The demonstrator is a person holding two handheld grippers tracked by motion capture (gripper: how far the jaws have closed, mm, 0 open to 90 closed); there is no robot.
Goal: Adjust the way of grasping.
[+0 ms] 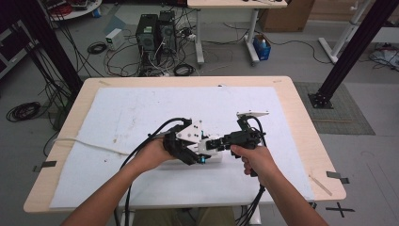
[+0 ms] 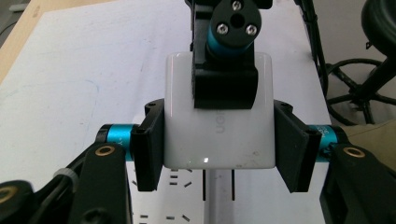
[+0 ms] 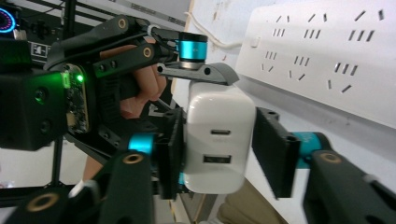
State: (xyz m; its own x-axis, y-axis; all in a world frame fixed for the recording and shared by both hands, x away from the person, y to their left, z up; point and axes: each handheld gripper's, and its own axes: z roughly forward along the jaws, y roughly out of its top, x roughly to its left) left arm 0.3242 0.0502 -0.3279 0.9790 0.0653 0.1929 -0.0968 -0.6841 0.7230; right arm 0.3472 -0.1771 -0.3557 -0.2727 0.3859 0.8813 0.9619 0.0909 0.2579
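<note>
A white USB charger [image 2: 217,140] hangs between the jaws of my left gripper [image 2: 219,154], which press on both its sides. Its two prongs [image 2: 204,184] point down at a white power strip [image 2: 187,205] lying on the mat. My right gripper [image 3: 219,149] straddles the charger [image 3: 219,140] from its port end. Its left pad [image 3: 170,149] touches the charger, and a gap separates the right pad [image 3: 275,154] from it. In the high view both grippers meet over the strip [image 1: 214,158] at the table's near middle, the left gripper [image 1: 197,151] facing the right gripper [image 1: 214,142].
A white mat [image 1: 141,113] covers most of the wooden table [image 1: 301,117]. The strip's white cord [image 1: 89,143] runs off to the left edge. Computer towers [image 1: 155,33] and cables sit on the floor beyond the far edge.
</note>
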